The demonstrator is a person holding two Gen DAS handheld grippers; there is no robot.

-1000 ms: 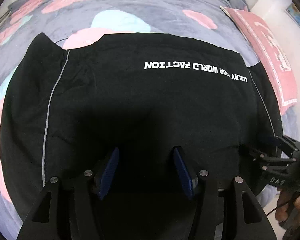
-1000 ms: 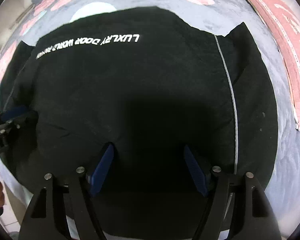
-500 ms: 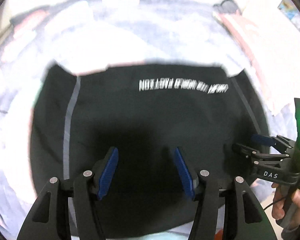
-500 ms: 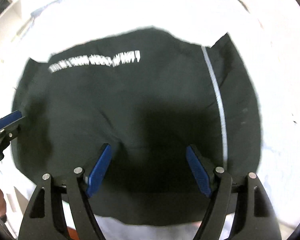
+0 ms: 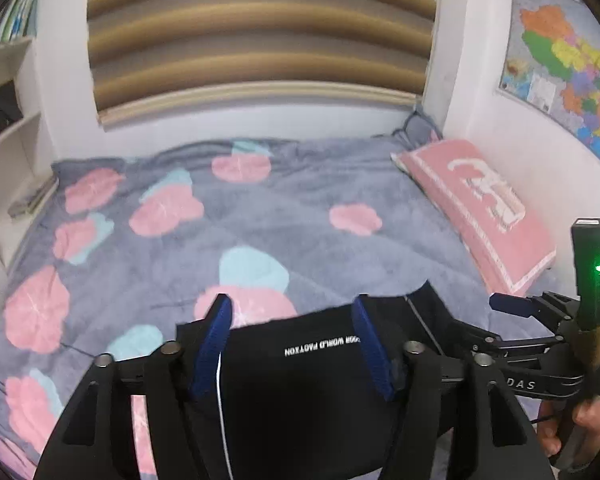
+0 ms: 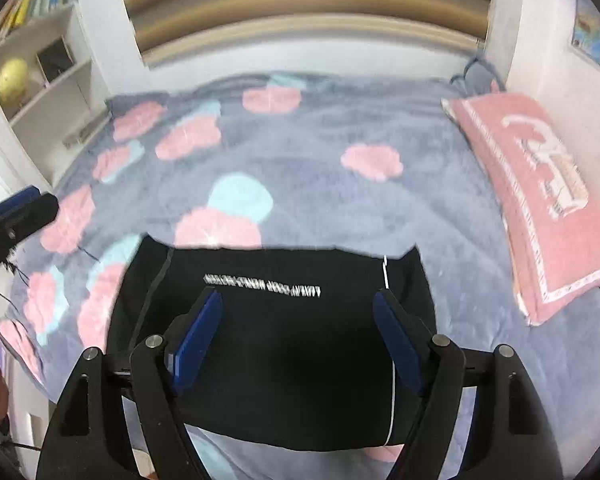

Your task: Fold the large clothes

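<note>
Black garment (image 6: 284,344) lies folded flat on bed (image 6: 340,208), near front edge. Left claw (image 5: 292,344) jaws opening, nothing gripped. Right claw (image 6: 300,340) wide apart, empty, above garment.

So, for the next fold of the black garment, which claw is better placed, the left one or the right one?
Probably the right claw: the whole folded black garment shows below it. The left claw, jaws opening, sees only part. Both hold nothing.
</note>
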